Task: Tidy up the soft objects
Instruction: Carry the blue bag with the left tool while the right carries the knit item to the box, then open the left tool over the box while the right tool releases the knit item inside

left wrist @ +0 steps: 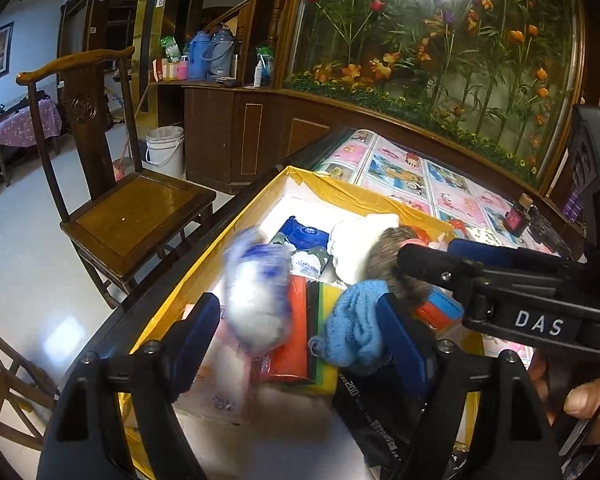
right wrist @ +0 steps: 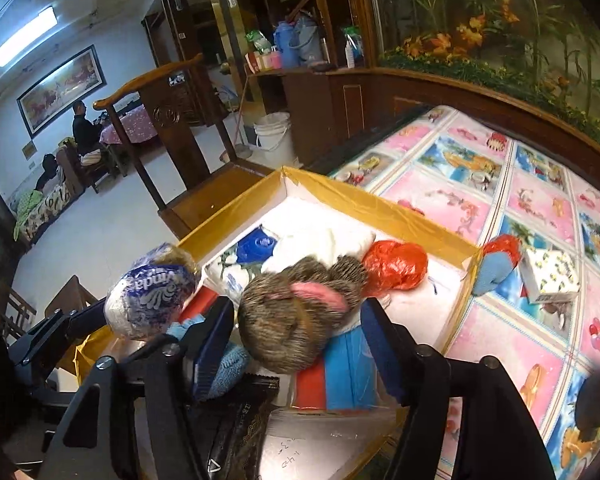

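A yellow-taped cardboard box [left wrist: 204,256] on the table holds several soft things. My left gripper [left wrist: 298,300] hangs open over it. A white-and-blue wrapped tissue roll [left wrist: 256,292] shows blurred between its fingers, clear of both pads. In the right wrist view the same roll [right wrist: 152,292] sits at the box's [right wrist: 360,204] left edge. My right gripper [right wrist: 296,304] is open around a brown furry plush [right wrist: 296,328] with a pink ear, which rests on the pile. From the left wrist view, the right gripper [left wrist: 428,252] reaches in from the right over that plush [left wrist: 392,248].
Also in the box are a blue knitted cloth [left wrist: 356,320], an orange pack [left wrist: 296,332], a white plush [left wrist: 360,248], a red plastic bag [right wrist: 396,264] and a black packet [left wrist: 380,412]. On the patterned tablecloth lie a blue-and-red bundle [right wrist: 496,264] and a small white carton [right wrist: 552,276]. A wooden chair [left wrist: 136,216] stands left.
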`<action>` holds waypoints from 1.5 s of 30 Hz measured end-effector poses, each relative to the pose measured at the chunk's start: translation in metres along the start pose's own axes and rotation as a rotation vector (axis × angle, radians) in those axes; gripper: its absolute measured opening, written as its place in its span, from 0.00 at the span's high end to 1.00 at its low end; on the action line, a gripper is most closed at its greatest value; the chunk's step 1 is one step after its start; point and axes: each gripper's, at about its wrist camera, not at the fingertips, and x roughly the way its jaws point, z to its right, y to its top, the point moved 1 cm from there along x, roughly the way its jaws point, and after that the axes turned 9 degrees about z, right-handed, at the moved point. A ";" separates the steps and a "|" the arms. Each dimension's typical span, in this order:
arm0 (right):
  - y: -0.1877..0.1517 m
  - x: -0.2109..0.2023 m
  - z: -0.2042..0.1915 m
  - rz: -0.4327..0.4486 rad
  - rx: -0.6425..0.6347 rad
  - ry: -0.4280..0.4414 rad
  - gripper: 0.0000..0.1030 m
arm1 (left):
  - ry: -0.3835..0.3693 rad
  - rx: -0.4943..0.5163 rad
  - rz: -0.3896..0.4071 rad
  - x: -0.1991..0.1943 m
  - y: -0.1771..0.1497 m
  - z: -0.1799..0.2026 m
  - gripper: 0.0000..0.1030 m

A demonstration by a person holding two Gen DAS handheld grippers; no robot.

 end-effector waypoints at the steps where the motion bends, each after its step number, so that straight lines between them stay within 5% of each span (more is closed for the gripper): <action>1: 0.001 -0.004 0.000 0.017 -0.005 -0.007 0.24 | -0.001 -0.008 0.003 0.000 0.001 0.000 0.20; 26: 0.026 -0.154 0.017 0.290 0.062 -0.031 0.16 | -0.056 0.068 0.105 -0.045 0.008 0.063 0.20; 45: -0.015 -0.239 0.107 0.380 0.148 -0.135 0.16 | -0.132 0.147 0.086 -0.051 -0.001 0.127 0.20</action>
